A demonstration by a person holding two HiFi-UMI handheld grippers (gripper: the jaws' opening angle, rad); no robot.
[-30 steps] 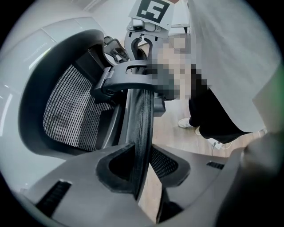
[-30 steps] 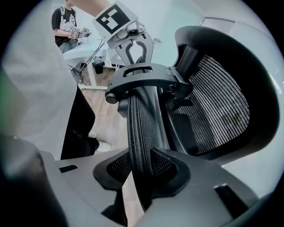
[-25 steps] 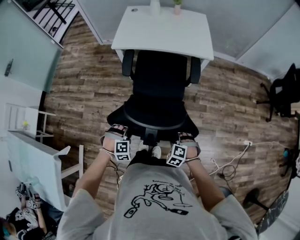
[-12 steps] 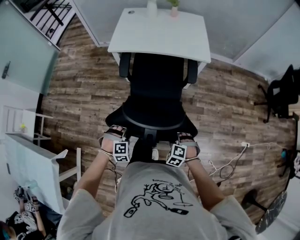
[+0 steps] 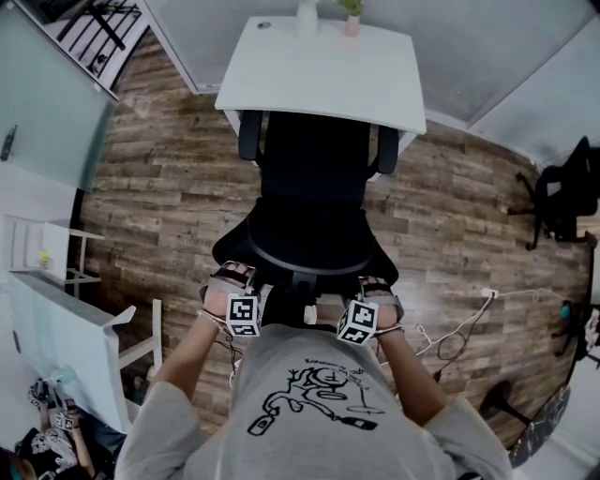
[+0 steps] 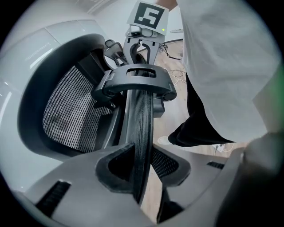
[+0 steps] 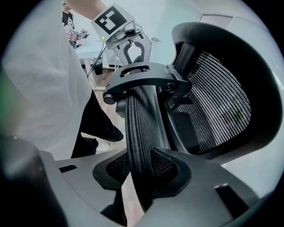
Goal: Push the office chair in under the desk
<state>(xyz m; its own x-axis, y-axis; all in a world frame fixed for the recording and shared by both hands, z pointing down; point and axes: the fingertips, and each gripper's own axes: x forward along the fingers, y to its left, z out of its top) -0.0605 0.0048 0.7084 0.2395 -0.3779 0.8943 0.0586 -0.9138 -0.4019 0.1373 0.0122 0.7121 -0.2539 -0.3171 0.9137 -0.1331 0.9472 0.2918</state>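
Observation:
A black mesh office chair (image 5: 314, 187) faces a white desk (image 5: 323, 70), its seat front and armrests at the desk's near edge. I stand behind it. My left gripper (image 5: 236, 281) holds the left end of the chair's headrest (image 6: 143, 128), whose rim is pinched in its jaws (image 6: 144, 170). My right gripper (image 5: 373, 292) is at the right end. Its jaws (image 7: 142, 177) are opening, with the headrest rim (image 7: 140, 133) still between them and a gap on one side.
Two small vases (image 5: 307, 14) stand at the desk's far edge. A white shelf unit (image 5: 66, 328) is at the left. At the right are a second black chair (image 5: 567, 192) and cables (image 5: 459, 323) on the wooden floor.
The chair has rolled a little farther toward the desk, its armrests now at the desk's edge. Both grippers sit slightly lower in the head view.

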